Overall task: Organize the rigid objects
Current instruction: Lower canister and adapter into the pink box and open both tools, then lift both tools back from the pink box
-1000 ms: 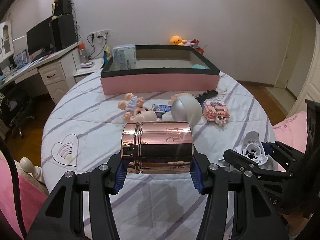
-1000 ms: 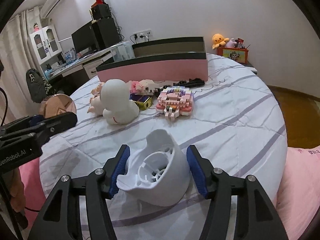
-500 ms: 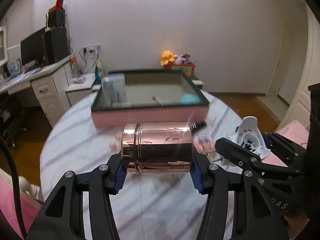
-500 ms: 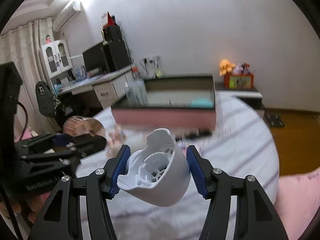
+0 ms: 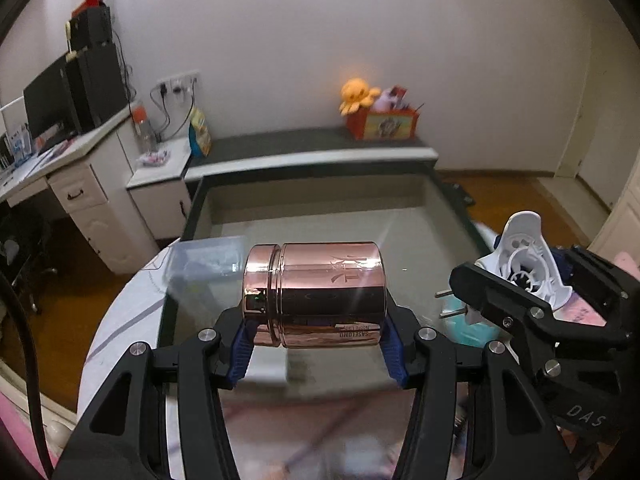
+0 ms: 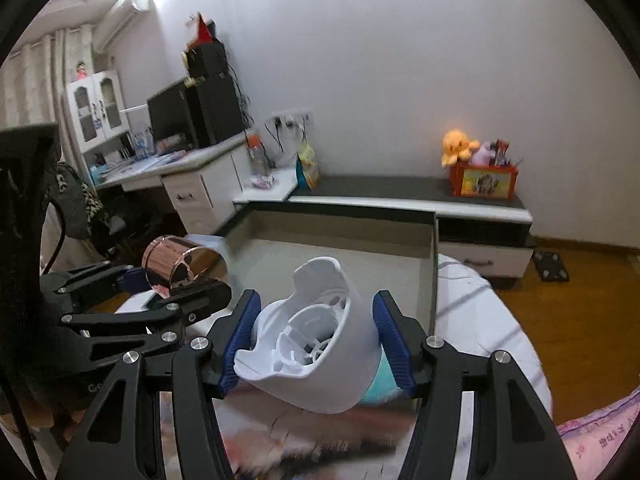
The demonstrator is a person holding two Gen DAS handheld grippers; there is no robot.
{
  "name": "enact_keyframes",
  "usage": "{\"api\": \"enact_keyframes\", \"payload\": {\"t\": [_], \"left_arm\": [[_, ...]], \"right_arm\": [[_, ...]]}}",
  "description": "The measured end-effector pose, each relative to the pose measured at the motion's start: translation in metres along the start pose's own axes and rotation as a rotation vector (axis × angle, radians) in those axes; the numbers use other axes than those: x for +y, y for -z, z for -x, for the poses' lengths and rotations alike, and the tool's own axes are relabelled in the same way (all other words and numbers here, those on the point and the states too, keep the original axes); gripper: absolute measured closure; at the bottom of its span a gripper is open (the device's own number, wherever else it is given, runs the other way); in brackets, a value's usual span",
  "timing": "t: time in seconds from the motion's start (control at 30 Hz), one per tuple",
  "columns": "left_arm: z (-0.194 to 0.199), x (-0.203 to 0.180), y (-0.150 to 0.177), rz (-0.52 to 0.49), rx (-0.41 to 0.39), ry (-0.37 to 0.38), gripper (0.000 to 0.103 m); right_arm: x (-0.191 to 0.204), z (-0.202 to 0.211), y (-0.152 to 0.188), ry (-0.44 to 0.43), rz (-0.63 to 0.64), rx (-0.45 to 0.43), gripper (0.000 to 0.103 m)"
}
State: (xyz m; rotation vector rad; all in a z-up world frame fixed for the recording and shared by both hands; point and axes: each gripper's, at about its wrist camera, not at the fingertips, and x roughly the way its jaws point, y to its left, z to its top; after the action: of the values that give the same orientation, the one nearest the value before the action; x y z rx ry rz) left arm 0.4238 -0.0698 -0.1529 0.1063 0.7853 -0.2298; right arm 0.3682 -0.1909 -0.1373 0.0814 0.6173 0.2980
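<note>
A plain white wall [image 6: 400,60] backs the room, above a wooden floor [image 6: 580,280]. On the left a white desk [image 5: 76,160] carries a dark monitor [image 5: 44,104]; a glass-fronted white cabinet [image 6: 98,110] stands by curtains [image 6: 36,68]. A low dark-topped bench [image 6: 400,192] holds an orange plush octopus [image 6: 456,146]. An air conditioner [image 6: 124,20] hangs near the ceiling

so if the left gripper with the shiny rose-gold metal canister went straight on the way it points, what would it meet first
Probably the bare floor of the open dark-rimmed box ahead and below; the clear plastic container sits left of that line. Depth is unclear.
</note>
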Motion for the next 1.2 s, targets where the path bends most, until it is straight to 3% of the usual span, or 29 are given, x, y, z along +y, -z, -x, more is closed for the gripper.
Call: {"api": "enact_keyframes", "payload": {"t": [0.1,0.17,0.3,0.33,0.4,0.47,0.53,0.6,0.67,0.83,1.0,1.2], "left_arm": [[-0.028,0.003,0.0,-0.002,0.057,-0.022,0.048],[-0.029,0.004,0.002,-0.005,0.041,-0.037,0.044],[-0.027,0.006,0.004,-0.001,0.044,-0.008,0.038],[-0.024,0.007,0.004,0.005,0.045,-0.001,0.038],[-0.011,0.008,0.008,0.023,0.037,0.029,0.031],[0.012,0.007,0.014,0.016,-0.018,0.003,0.023],[0.039,0.004,0.02,0.015,-0.076,-0.012,0.021],[0.073,0.006,0.03,0.037,-0.127,0.006,0.016],[0.099,0.006,0.037,0.05,-0.173,0.021,0.013],[0.178,-0.003,0.072,0.039,-0.313,-0.039,0.013],[0.233,-0.008,0.104,0.036,-0.378,-0.052,0.01],[0.288,-0.015,0.138,0.032,-0.44,-0.079,0.01]], "right_arm": [[-0.012,-0.035,-0.002,0.004,-0.01,0.073,0.043],[-0.018,-0.053,0.001,-0.01,-0.022,0.122,0.043],[-0.03,-0.06,0.011,-0.056,-0.058,0.135,0.042],[-0.033,-0.058,0.011,-0.046,-0.069,0.134,0.039],[-0.032,-0.047,0.011,-0.016,-0.072,0.115,0.017],[-0.028,-0.027,0.01,-0.005,-0.059,0.065,0.017],[-0.019,-0.004,0.008,0.012,-0.037,0.022,0.015],[-0.006,0.023,0.008,0.051,0.001,-0.023,0.0],[0.008,0.048,0.009,0.094,0.04,-0.065,0.0],[0.045,0.117,0.021,0.146,0.098,-0.19,0.0],[0.076,0.179,0.043,0.194,0.111,-0.281,0.0],[0.097,0.23,0.067,0.172,0.082,-0.322,0.0]]}}
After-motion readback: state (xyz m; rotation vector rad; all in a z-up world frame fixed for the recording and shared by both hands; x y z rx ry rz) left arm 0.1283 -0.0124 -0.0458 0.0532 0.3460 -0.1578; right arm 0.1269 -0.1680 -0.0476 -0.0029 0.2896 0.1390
